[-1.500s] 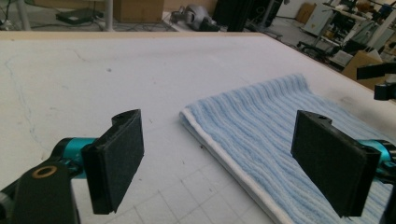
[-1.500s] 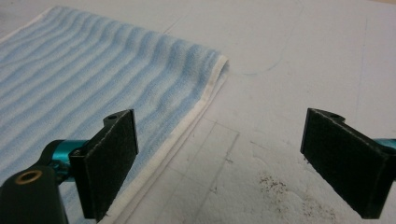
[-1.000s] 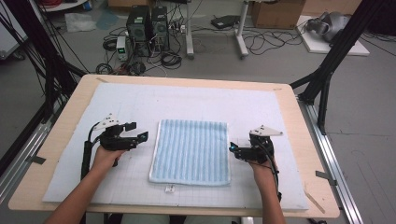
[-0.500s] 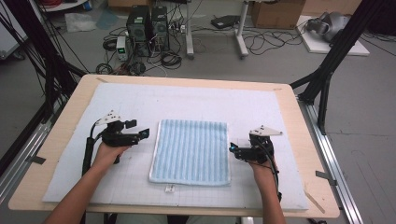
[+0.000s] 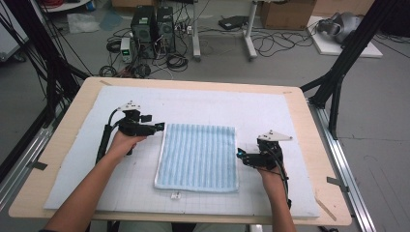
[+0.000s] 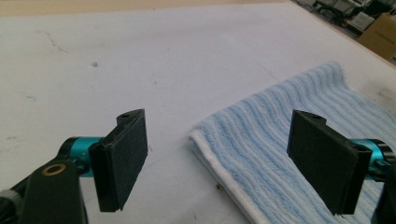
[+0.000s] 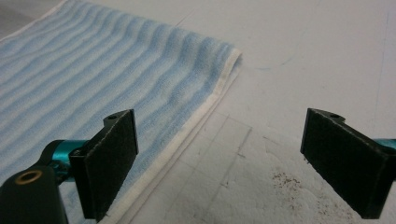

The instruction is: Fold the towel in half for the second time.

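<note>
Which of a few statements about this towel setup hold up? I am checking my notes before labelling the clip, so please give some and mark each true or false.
1. The blue striped towel lies flat on the white mat. True.
2. The left gripper is shut on the towel's corner. False: its jaws stand wide apart, one over the bare mat and one over the towel, holding nothing.
3. The right gripper is open, near the towel's right edge. True.
4. The towel is crumpled into a ball. False: it is spread out as a neat rectangle.
5. The two grippers sit at opposite sides of the towel. True.
</note>
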The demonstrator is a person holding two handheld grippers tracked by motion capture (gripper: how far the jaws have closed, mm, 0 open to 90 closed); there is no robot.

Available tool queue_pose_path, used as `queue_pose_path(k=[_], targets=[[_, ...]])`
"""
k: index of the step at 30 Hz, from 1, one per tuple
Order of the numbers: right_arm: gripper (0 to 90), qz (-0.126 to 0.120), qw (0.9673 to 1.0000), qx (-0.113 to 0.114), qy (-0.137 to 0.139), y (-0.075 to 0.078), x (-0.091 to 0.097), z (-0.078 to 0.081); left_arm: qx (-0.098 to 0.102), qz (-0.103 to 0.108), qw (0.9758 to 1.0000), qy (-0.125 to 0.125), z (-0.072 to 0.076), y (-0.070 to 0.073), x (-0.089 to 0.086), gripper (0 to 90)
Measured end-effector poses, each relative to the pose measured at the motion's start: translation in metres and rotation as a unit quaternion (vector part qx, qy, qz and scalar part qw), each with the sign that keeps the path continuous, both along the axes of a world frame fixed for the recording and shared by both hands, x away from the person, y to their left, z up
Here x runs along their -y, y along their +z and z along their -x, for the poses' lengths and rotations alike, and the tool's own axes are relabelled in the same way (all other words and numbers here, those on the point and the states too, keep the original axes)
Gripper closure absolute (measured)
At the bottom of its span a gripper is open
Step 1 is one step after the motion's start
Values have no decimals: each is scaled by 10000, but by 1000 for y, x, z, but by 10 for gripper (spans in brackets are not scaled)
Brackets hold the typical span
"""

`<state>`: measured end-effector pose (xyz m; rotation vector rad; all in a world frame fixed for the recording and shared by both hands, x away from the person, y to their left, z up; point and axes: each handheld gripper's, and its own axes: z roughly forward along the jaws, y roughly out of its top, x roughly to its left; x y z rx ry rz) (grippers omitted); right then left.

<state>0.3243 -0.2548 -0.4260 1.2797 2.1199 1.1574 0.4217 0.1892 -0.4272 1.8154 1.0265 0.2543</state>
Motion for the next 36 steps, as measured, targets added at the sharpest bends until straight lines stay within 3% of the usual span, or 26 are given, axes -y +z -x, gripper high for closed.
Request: queue_pose_path(k=[8,10,14,19,22,25,27,30,36], targets=[[103,-10,10000,-47,-28,-1,1,0,-75,-563,9983,-116,-15,-8,22,289],[103,-13,10000,-51,-20,-1,2,0,-63,-602,9980,-160,-16,-11,27,315],[103,-17,10000,-73,-43,-2,3,0,-55,-1028,9944,-232,-17,-19,34,383],[103,-6,10000,-69,-41,-3,4,0,43,-1218,9921,-284,-16,-21,36,477],[103,-4,9999,-100,-44,-3,4,0,7,-1141,9922,-511,-14,-20,36,666],[103,1,9999,-105,-43,-4,4,0,95,-1095,9920,-613,-11,-21,39,807],[103,4,9999,-103,-41,-4,4,0,66,-1046,9928,-579,-10,-22,38,827],[103,-27,9999,-98,-44,-4,5,-1,-66,-782,9958,-469,-11,-24,34,834],[103,-275,9995,-175,-52,0,5,-9,-117,-680,9966,-439,-12,-25,33,834]])
